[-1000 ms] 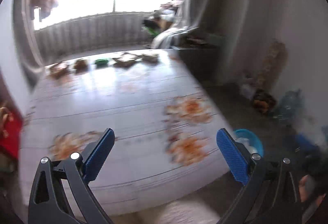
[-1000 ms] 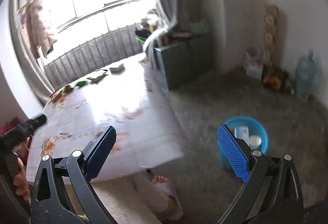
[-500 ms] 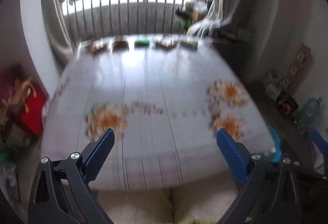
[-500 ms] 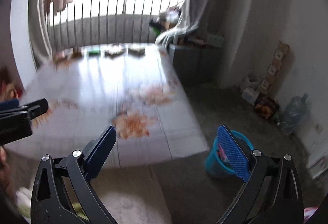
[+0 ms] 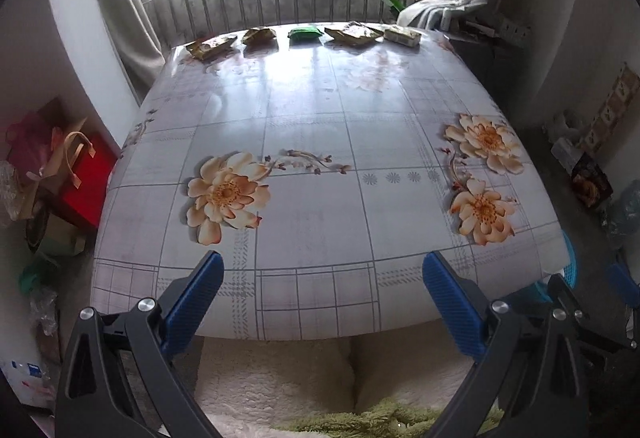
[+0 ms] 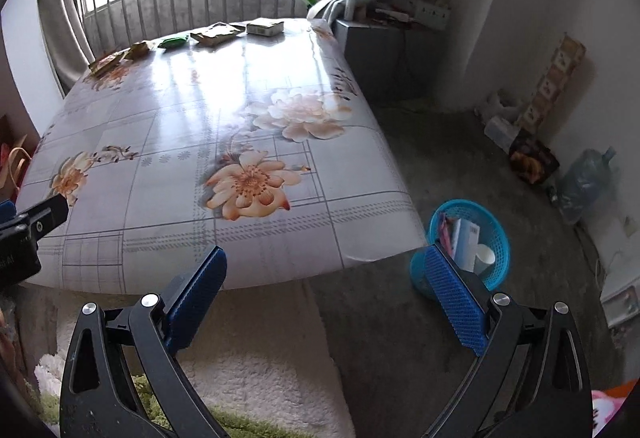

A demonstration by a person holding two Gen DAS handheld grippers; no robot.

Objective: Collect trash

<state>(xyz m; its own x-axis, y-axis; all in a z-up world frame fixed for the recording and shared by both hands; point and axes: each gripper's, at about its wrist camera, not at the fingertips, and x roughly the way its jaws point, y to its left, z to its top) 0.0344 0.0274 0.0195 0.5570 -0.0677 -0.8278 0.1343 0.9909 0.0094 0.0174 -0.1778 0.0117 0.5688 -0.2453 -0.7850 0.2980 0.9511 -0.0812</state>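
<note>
Both grippers empty, fingers wide, at the table's near edge.
Left gripper (image 5: pixel 322 302), right gripper (image 6: pixel 326 292); wrappers (image 5: pixel 352 33) line table (image 5: pixel 312 222) far edge; blue basket (image 6: pixel 486 213) on floor.

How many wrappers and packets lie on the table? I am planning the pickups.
5, in a row along the far edge of the floral table: yellowish wrapper, crumpled tan wrapper, green packet, flat brown wrapper, pale boxy packet. None appear hidden.
</note>
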